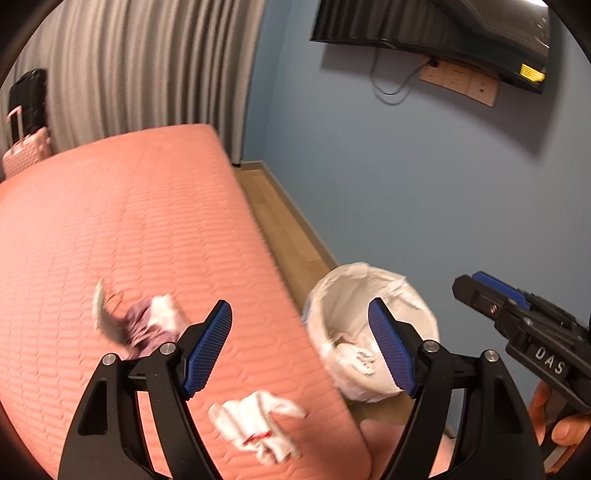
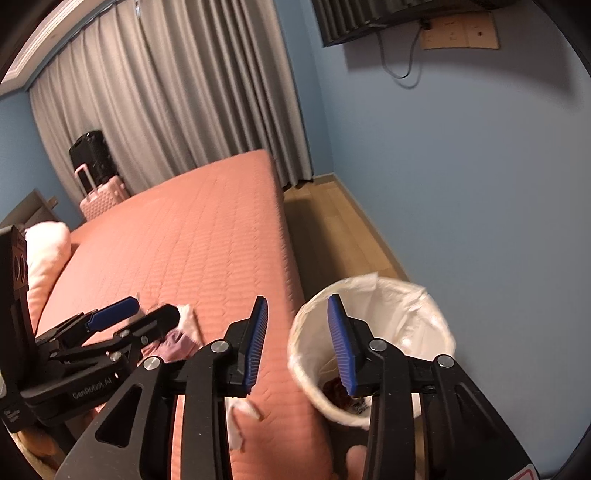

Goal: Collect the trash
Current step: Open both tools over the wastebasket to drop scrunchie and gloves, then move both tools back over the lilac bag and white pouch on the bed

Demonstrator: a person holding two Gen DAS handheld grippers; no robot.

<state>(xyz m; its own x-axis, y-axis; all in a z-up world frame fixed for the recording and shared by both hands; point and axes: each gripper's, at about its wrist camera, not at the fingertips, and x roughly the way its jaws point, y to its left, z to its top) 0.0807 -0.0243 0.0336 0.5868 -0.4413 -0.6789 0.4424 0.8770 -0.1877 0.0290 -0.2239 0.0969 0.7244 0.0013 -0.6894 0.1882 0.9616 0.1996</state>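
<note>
A crumpled white tissue with a red mark (image 1: 258, 424) lies on the pink bed (image 1: 129, 229) near its front corner. A purple and white wrapper pile (image 1: 144, 321) lies further left on the bed, and shows in the right wrist view (image 2: 177, 339). A white-lined trash bin (image 1: 369, 332) stands on the floor beside the bed, holding crumpled trash; it also shows in the right wrist view (image 2: 373, 347). My left gripper (image 1: 303, 347) is open and empty above the bed edge. My right gripper (image 2: 299, 339) is open and empty, between bed and bin.
A wooden floor strip (image 2: 340, 236) runs between the bed and the blue wall (image 2: 480, 184). Grey curtains (image 2: 177, 103), a pink suitcase (image 2: 99, 195) and a black one (image 2: 90, 151) stand behind the bed. A pillow (image 2: 44, 254) lies at its left. A TV (image 1: 443, 33) hangs on the wall.
</note>
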